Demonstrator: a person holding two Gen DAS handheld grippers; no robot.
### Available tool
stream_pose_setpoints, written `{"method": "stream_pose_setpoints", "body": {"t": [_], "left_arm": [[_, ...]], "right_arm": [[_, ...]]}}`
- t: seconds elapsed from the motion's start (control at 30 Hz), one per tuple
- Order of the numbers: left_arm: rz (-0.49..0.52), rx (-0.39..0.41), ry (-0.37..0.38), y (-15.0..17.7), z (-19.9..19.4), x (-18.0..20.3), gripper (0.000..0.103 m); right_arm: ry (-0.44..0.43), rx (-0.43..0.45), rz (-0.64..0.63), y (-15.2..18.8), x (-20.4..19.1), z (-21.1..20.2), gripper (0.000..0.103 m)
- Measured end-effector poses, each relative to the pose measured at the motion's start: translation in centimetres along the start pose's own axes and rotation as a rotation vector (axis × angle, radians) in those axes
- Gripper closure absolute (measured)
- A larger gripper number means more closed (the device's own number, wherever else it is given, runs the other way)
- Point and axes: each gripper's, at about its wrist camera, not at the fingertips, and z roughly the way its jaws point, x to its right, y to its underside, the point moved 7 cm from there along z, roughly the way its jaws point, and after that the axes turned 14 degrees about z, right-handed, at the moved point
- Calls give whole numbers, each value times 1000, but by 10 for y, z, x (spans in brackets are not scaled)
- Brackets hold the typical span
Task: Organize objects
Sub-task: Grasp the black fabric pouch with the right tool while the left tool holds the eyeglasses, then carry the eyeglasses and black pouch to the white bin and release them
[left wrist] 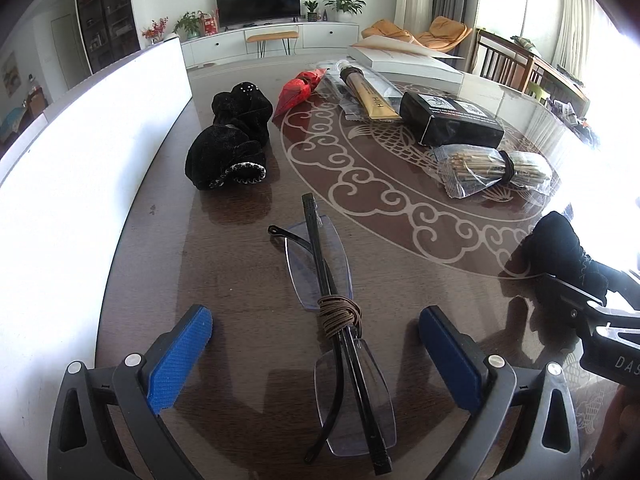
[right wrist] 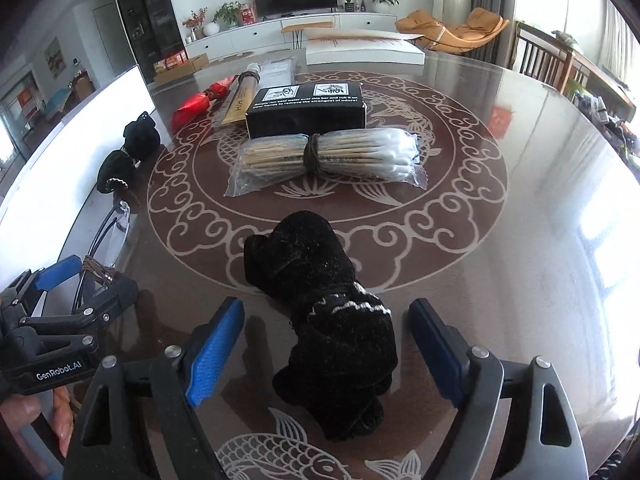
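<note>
The right gripper stands wide open around the black glove, just before the cotton swab pack, gripping nothing, so closing off-centre may push the glove away.

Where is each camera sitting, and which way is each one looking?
Left wrist: rides on the left gripper, looking down and forward over folded glasses lying between its open fingers; the right gripper shows at the right edge.
Right wrist: rides on the right gripper, looking down and forward over a black glove lying loose between its open fingers; the left gripper and fingers of a hand show at lower left.
Shared: both face the TV across the table and see the black box and swab bag.
</note>
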Motion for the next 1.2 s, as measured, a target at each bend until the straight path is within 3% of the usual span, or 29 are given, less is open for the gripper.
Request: {"method": "stream_pose_setpoints", "body": {"t": [0.13, 0.3, 1.2], "left_arm": [[1, 0, 0, 0, 0, 0, 0], [0, 0, 0, 0, 0, 0, 0], [0, 0, 0, 0, 0, 0, 0]], "right_arm": [[19, 45, -62, 0, -2, 7, 5], [-9, 35, -67, 1, -3, 9, 0], [6, 35, -83, 2, -7, 10, 0]]}}
